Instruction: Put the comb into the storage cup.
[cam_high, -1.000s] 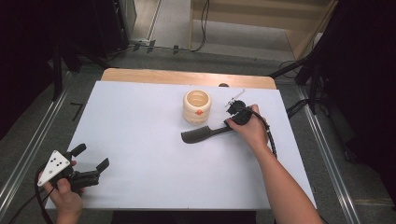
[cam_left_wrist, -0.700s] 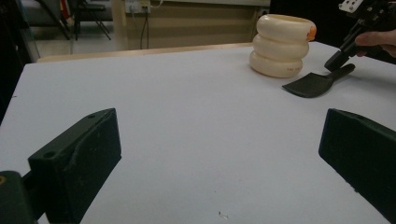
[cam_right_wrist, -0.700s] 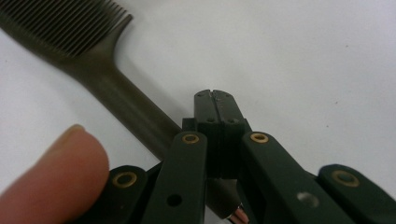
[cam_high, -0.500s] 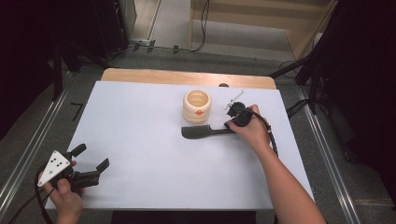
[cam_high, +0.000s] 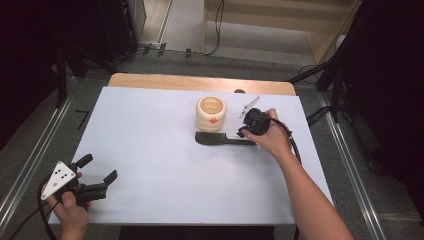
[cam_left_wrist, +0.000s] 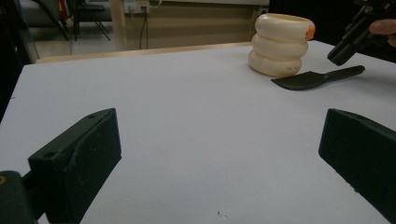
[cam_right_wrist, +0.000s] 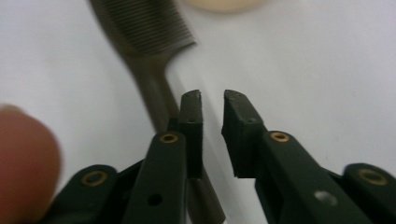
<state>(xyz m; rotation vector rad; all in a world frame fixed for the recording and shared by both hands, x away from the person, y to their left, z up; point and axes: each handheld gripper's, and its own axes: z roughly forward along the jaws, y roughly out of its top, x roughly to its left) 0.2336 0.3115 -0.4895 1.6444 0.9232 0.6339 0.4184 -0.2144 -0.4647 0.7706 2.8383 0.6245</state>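
Black comb (cam_high: 220, 139) flat, right tongs (cam_right_wrist: 212, 100) angled down, just opening, seemingly empty, left tongs (cam_high: 98, 169) wide.

Comb (cam_high: 220, 139) lies just before the pot (cam_high: 211, 113).

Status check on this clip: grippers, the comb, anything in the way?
Right gripper jaws just opening, slightly apart beside the comb handle, nothing between them. Left gripper open, idle at the near table corner. Ribbed cream cup stands just behind the comb.
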